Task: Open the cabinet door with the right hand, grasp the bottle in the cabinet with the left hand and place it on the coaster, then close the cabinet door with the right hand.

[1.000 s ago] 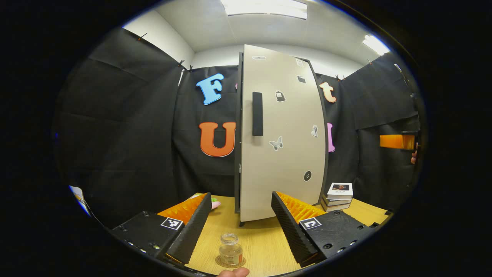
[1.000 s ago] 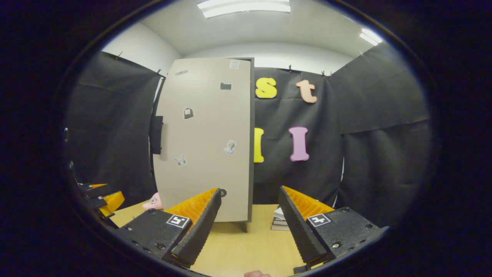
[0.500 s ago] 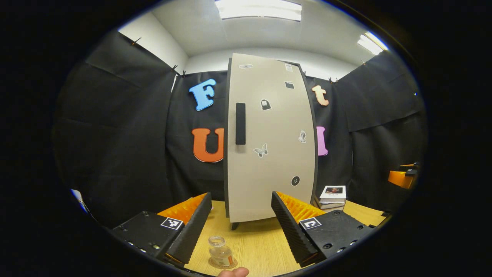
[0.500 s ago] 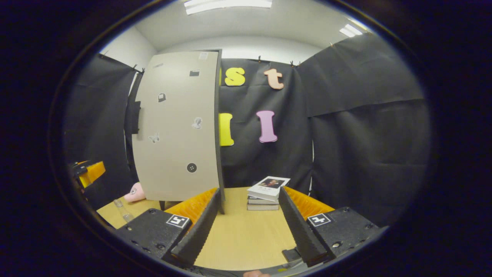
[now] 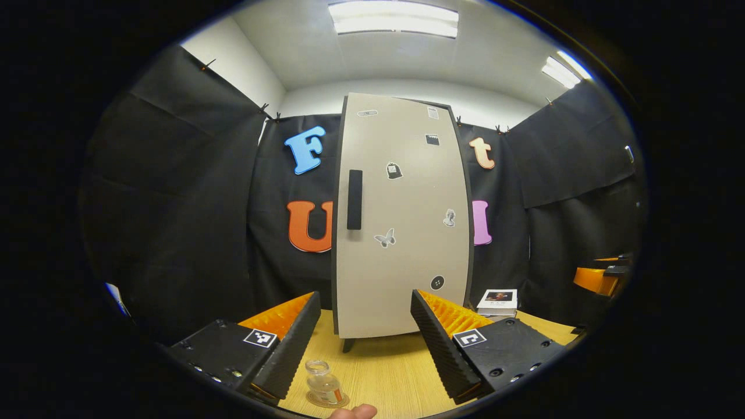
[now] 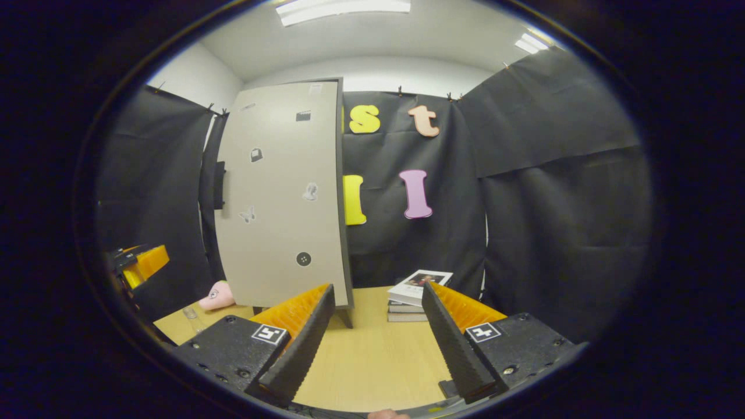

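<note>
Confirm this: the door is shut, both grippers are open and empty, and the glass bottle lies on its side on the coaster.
Not quite. In the left gripper view the glass bottle stands upright on the coaster, mouth up. The rest holds: the cabinet door is shut, and the left gripper and right gripper are open and empty.
</note>
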The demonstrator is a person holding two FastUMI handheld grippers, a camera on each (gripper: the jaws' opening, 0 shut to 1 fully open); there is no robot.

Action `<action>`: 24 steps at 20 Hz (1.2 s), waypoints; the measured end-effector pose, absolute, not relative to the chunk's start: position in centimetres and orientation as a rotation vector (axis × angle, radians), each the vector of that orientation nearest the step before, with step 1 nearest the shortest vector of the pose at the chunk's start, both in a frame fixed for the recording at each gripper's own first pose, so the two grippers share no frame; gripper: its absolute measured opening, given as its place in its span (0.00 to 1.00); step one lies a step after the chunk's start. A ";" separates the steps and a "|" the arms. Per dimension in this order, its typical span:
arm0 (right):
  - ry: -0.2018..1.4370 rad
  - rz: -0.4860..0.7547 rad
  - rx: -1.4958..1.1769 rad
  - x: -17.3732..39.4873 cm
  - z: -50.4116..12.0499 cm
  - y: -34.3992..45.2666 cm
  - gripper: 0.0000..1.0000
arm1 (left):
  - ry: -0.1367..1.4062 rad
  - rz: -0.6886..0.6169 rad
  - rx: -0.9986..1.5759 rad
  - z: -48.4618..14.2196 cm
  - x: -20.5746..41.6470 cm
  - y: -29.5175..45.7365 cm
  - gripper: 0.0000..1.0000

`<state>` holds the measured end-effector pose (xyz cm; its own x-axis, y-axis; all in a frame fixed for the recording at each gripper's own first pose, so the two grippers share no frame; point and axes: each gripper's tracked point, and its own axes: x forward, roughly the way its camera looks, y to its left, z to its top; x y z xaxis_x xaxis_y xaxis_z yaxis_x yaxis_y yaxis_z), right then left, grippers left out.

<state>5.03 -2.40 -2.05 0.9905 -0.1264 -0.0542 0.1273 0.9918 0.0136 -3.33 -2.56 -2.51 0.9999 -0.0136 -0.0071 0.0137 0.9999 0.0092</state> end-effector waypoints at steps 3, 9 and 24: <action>0.045 -0.112 0.014 5.2 -1.5 -1.9 0.96 | 0.004 -0.008 0.002 -2.6 -3.5 -2.4 0.94; 0.038 -0.100 0.019 5.2 -0.9 -1.3 0.96 | 0.009 -0.003 -0.002 -2.9 -3.6 -2.1 0.94; 0.031 -0.109 0.023 4.9 -0.6 -1.2 0.96 | 0.013 -0.023 -0.003 -3.1 -3.5 -2.4 0.94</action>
<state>4.94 -1.16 -0.57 0.9936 -0.1086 -0.0319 0.1093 0.9938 0.0216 -3.53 -2.36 -3.10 0.9996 -0.0231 -0.0133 0.0230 0.9997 -0.0032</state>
